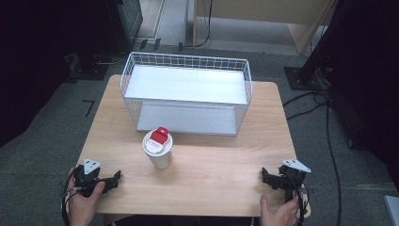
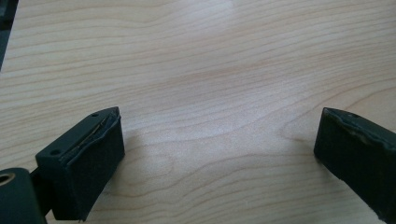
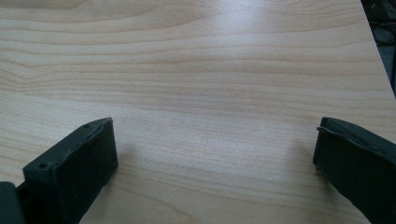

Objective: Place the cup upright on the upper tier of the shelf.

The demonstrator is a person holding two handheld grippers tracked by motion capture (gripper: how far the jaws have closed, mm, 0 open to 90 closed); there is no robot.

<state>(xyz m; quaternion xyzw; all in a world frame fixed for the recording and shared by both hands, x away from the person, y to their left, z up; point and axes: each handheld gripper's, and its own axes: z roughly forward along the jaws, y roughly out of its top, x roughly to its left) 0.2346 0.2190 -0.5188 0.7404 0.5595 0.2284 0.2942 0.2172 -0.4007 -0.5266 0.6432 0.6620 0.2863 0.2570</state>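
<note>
The white cup (image 1: pixel 159 149) with its red-and-white lid is seen upright at mid-table (image 1: pixel 211 179), just in front of the wire basket (image 1: pixel 186 92). The left gripper (image 1: pixel 114 180) is held at the near left corner, the right gripper (image 1: pixel 264 177) at the near right, both well apart from the cup. Jaws are spread wide on each, with bare wood between them.

White cup (image 1: pixel 159 155) with red-and-white lid (image 1: pixel 158 139), white wire basket (image 1: pixel 186 94), pale wood-grain table (image 1: pixel 211 174).
</note>
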